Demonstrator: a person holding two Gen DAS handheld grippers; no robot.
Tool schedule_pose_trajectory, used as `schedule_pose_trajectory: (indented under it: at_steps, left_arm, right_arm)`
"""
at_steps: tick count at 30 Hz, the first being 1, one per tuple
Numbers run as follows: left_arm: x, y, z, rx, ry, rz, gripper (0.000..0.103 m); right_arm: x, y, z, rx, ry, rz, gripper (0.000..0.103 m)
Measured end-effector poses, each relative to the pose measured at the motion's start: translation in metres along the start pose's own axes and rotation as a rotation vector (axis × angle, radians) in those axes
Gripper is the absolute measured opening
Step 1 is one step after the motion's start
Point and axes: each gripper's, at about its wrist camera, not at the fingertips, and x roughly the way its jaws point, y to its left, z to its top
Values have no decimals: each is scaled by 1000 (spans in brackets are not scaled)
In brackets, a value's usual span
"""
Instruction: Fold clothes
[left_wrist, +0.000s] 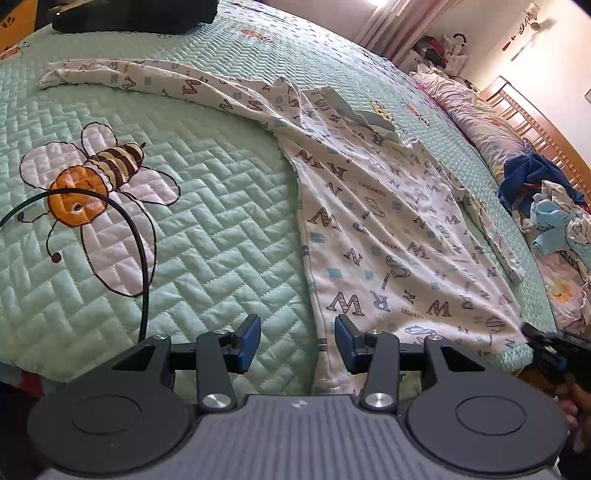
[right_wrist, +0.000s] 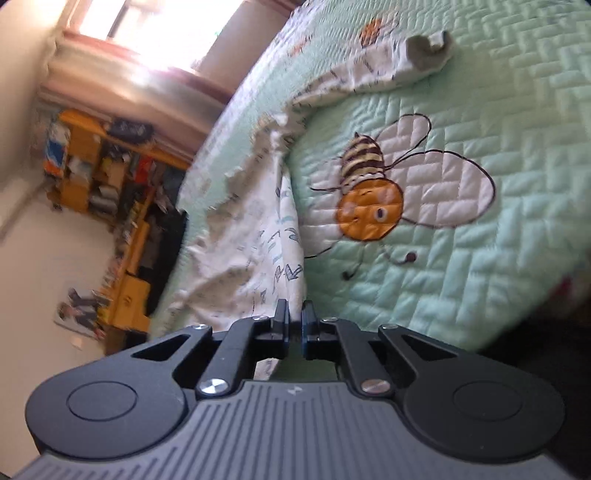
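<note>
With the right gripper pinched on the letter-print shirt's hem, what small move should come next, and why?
Probably close the left gripper on the hem edge of the letter-print shirt lying between its open fingers. The right gripper looks shut on the hem already, and the shirt lies flat on the green quilt, so both corners could then lift together.

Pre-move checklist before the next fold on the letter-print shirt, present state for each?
1. Right tool shut on the letter-print shirt hem: ok, cloth sits between the pads.
2. Left tool gripping: not ok, open, the shirt's edge lies between its fingers unpinched.
3. Shirt body flat on the quilt: not ok, creased.
4. Long sleeve tucked in: not ok, stretched out to the side.
5. Black cable clear of the shirt: ok.
6. Far sleeve laid flat: cannot tell.
</note>
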Motion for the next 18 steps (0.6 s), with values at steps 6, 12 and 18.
schedule_pose_trajectory:
  at_steps: [6,12,18]
  left_arm:
    - [4,-10,-1,33,6,-11,49]
    - [-4,-4,0,42,-27,6,57]
    - [0,-5,7,48,-55,44,59]
  right_arm:
    - [20,-28,-1,76,36,-134,11]
    - [-5,-4,10,-52,-91,-256,41]
    - [-26,11,24,-103,-197,-206,49]
